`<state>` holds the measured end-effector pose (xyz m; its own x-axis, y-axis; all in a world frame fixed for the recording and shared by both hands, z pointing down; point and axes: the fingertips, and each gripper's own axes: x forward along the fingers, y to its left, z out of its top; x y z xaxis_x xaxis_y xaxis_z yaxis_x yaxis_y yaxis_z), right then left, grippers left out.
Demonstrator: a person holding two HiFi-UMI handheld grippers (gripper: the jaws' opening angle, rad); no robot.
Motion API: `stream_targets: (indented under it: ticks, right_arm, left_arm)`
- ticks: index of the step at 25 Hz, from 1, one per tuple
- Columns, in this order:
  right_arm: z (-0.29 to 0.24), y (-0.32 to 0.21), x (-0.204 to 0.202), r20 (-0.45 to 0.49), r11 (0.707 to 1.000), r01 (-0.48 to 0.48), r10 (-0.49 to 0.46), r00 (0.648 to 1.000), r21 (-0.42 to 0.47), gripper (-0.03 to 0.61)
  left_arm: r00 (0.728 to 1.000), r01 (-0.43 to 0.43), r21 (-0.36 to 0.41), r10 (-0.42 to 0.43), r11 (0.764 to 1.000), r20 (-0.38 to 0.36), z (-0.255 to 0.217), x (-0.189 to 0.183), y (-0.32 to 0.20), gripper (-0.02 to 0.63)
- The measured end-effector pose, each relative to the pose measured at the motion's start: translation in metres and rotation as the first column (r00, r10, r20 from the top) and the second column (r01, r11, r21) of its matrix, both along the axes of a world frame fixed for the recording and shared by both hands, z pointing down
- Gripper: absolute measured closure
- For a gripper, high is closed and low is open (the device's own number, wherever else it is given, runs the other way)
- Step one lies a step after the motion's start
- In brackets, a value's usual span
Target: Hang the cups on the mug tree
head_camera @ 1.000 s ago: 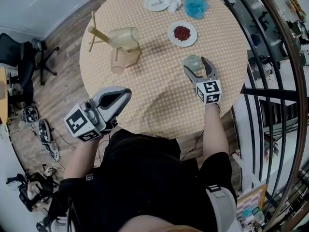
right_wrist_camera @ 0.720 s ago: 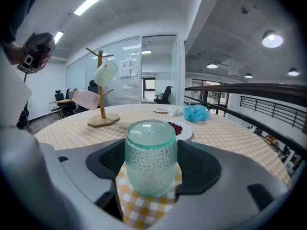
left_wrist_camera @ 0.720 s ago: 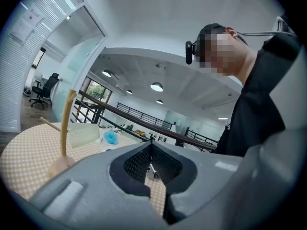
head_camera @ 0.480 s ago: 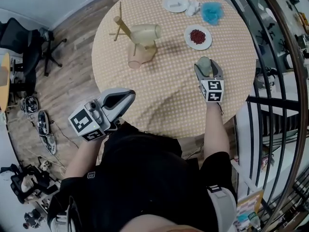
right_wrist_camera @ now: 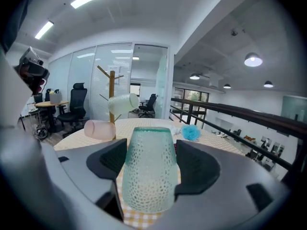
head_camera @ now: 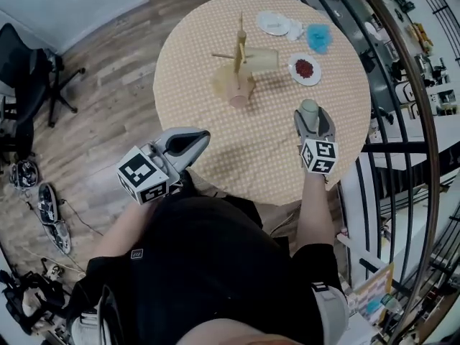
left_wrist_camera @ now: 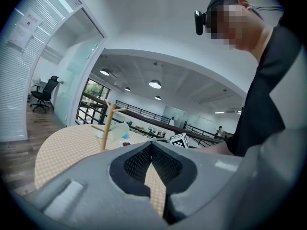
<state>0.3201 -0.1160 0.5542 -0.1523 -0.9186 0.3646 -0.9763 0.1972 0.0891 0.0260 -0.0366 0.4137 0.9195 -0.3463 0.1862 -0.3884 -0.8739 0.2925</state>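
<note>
A wooden mug tree (head_camera: 238, 49) (right_wrist_camera: 112, 87) stands at the far side of the round table (head_camera: 194, 56). A cream cup (head_camera: 262, 58) (right_wrist_camera: 122, 103) hangs on one of its pegs. A pink cup (head_camera: 241, 93) (right_wrist_camera: 99, 128) lies on its side by the tree's base. A green dimpled cup (head_camera: 309, 108) (right_wrist_camera: 147, 169) stands upside down on the table near the right edge. My right gripper (head_camera: 313, 117) (right_wrist_camera: 149, 162) has a pad against each side of it. My left gripper (head_camera: 200, 138) (left_wrist_camera: 151, 147) hovers at the near table edge, shut and with nothing in it.
A plate of red bits (head_camera: 304, 69), a white plate (head_camera: 274, 24) and a blue puff (head_camera: 318, 38) (right_wrist_camera: 191, 133) lie at the far right of the table. A black railing (head_camera: 388, 85) runs close along the table's right side. An office chair (head_camera: 29, 70) stands on the floor at left.
My right gripper has moved forward around the green cup and its jaws have narrowed onto it. The head view has shifted. My left gripper has stayed at the near edge.
</note>
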Motion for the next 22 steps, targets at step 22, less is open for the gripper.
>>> stream_targets:
  ticks: [22]
  right_arm:
    - [-0.183, 0.019, -0.183, -0.003, 0.957, 0.08, -0.082, 0.997, 0.278, 0.249]
  left_arm:
    - [0.998, -0.005, 0.032, 0.007, 0.999, -0.061, -0.029, -0.108, -0.059, 0.607]
